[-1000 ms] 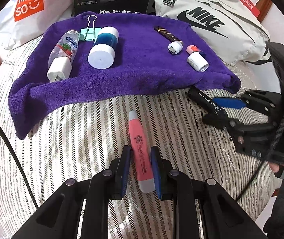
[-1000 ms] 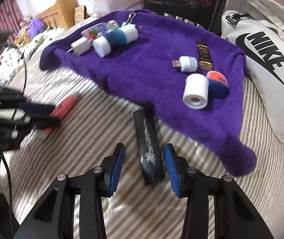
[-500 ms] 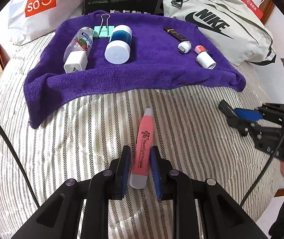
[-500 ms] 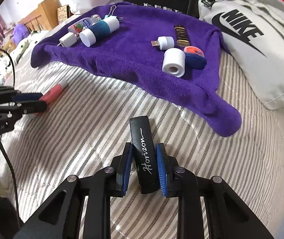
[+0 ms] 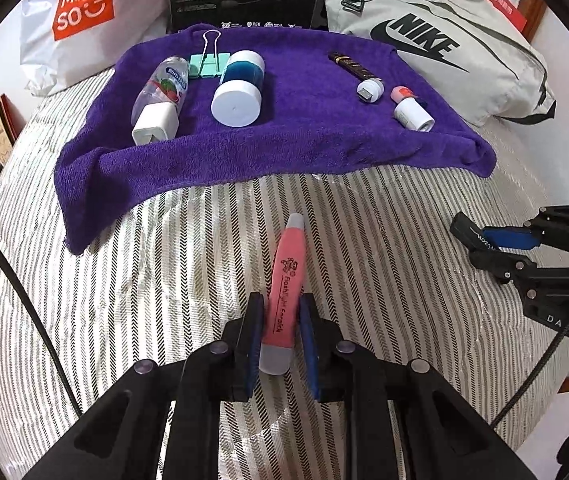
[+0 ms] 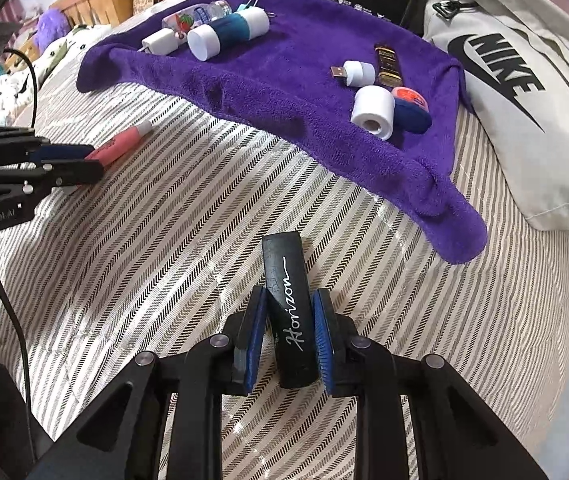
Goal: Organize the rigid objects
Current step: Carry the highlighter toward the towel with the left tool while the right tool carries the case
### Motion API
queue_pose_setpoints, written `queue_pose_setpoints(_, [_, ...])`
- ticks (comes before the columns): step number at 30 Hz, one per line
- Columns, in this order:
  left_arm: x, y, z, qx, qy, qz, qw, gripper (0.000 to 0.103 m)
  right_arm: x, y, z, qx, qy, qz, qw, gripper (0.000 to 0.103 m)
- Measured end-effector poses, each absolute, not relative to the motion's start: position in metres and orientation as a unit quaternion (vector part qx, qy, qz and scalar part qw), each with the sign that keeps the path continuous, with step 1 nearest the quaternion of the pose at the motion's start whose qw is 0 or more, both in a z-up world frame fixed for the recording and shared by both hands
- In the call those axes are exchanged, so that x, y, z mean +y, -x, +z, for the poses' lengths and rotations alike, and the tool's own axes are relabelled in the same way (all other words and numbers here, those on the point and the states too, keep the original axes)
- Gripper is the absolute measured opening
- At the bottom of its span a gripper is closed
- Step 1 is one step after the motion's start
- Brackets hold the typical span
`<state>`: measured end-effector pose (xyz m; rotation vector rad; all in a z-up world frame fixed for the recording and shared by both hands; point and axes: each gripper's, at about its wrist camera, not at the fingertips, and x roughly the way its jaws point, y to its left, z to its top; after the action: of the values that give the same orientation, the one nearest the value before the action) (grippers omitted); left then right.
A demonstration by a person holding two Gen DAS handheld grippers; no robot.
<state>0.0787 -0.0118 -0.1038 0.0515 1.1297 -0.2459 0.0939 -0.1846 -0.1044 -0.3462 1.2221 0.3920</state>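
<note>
Fluffy purple cloth towel (image 5: pixel 304 148); woven striped bedcover (image 5: pixel 172 280); scuffed matt black case (image 6: pixel 290 304).

Right gripper (image 6: pixel 287 334) jaws clamping black Horizon case (image 6: pixel 290 312) (lengthwise), purple towel (image 6: pixel 284 80) beyond

On the purple terry towel (image 5: pixel 284 152) I counted eight small objects, perhaps; the far ones blurred. On the striped quilt (image 5: pixel 164 280) I counted two: one pink plastic flashlight pen (image 5: pixel 284 280) and one black oblong case (image 6: pixel 290 300).

striped bed (image 5: pixel 188 280), purple towel (image 5: pixel 292 152), Nike bag (image 5: pixel 464 56)
</note>
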Motion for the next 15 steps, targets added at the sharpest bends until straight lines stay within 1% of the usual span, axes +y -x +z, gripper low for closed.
queue_pose_setpoints(6, [-0.003, -0.077, -0.097, 0.526, 0.008, -0.125, 0.841, 0.016, -0.203, -0.095, -0.097, 0.568, 0.102, 0.19, 0.794, 0.024])
queue_pose_setpoints(15, [0.015, -0.084, -0.068, 0.509, 0.031, -0.147, 0.848, 0.016, -0.219, -0.091, -0.077, 0.555, 0.072, 0.186, 0.807, 0.024])
